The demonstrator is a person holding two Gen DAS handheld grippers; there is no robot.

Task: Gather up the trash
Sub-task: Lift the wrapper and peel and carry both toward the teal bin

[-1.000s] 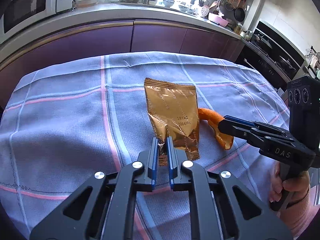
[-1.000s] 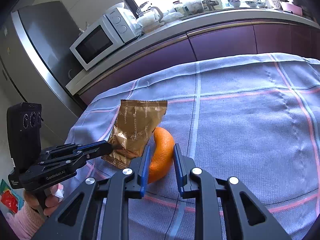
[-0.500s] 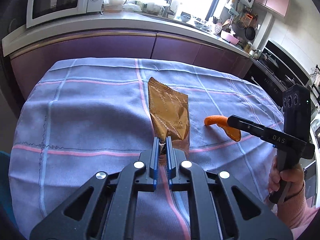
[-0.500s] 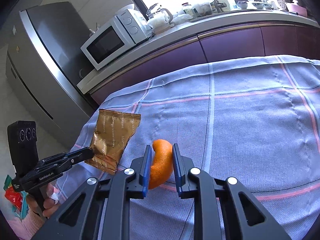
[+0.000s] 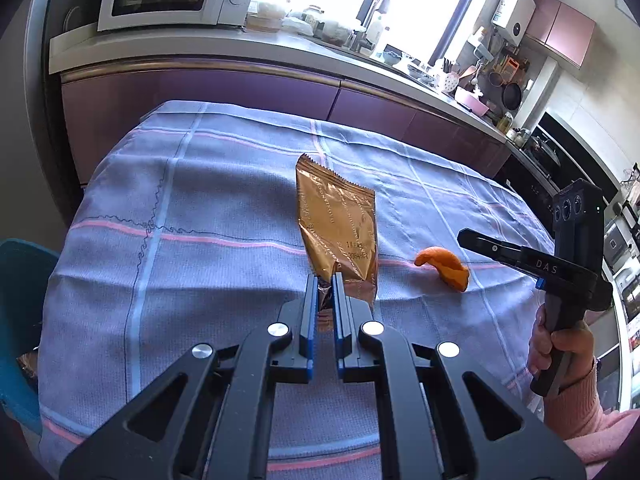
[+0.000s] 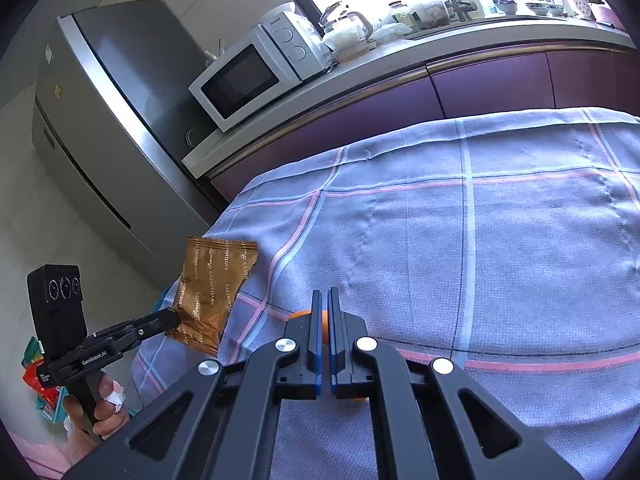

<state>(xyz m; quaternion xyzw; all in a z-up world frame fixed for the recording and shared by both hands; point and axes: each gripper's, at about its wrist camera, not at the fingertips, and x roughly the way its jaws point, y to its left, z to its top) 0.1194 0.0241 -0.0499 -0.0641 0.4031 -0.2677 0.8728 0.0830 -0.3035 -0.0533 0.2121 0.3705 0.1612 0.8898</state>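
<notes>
L hand-held gripper (image 5: pixel 325 286) clamps gold wrapper (image 5: pixel 340 228), frame centre. R hand-held gripper (image 6: pixel 325 300) just closed on orange peel (image 5: pixel 444 266), lower centre.

My right gripper (image 6: pixel 325 300) has just squeezed its blue fingers (image 6: pixel 317 320) almost together. A bit of orange peel (image 6: pixel 326 322) shows in the thin gap and at both sides of the fingers, lying on the checked blue cloth (image 6: pixel 500 260). Off to the left of my fingers, my left gripper (image 6: pixel 170 318) pinches the bottom edge of a gold wrapper (image 6: pixel 210 288), which sticks up past the cloth's edge. A hand (image 6: pixel 96 412) grips its handle. Far ahead sits a white microwave (image 6: pixel 256 70).
</notes>
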